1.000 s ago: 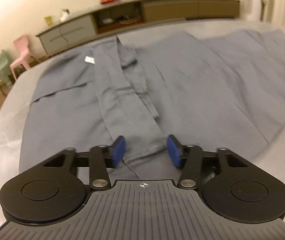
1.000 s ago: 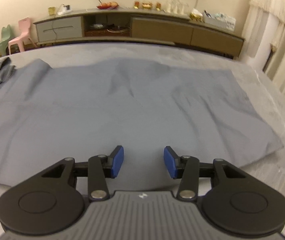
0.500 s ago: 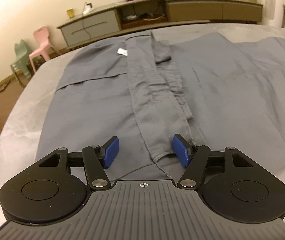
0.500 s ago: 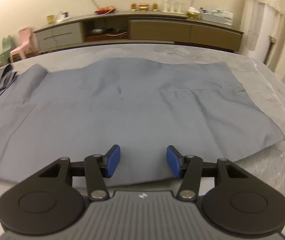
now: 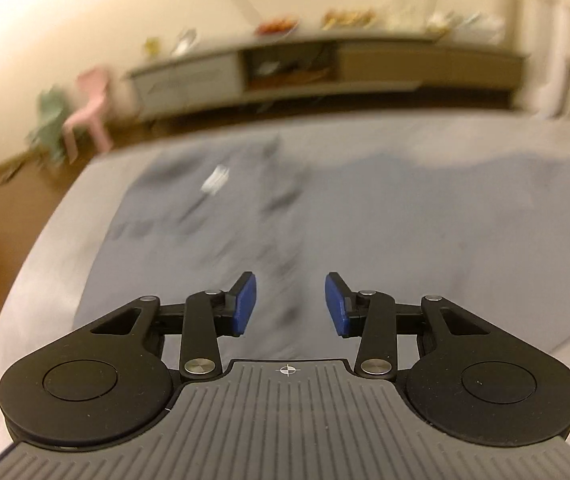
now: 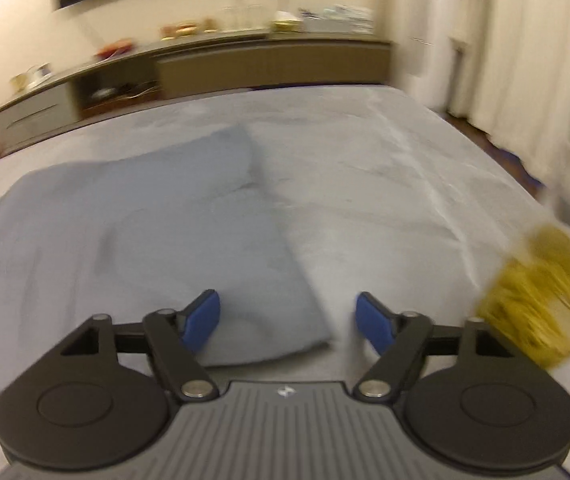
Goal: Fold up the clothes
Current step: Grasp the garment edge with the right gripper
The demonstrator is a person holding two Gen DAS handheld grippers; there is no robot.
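Left gripper [image 5: 290, 305]: blue pads apart, jaws closing, nothing pinched between them; cloth lay below and beyond the gap, not touched as far as the blurred frame showed. Right gripper [image 6: 288, 323]: jaws stood about half open, empty.

The large grey-blue woven garment [image 5: 365, 232] lay flat on the pale grey table top [image 6: 385, 184]. In the right wrist view its near right corner [image 6: 309, 340] sat just beyond and slightly left of the gap between the pads, the right edge running away up-left. Long axis ran across both views, left to right. Judged: the right gripper was nearer a free corner, so the next grasp likely falls to it.

A small white tag [image 5: 215, 179] showed on the garment; unreadable. A blurred yellow object [image 6: 541, 296] stood at the table's right; its writing was illegible.
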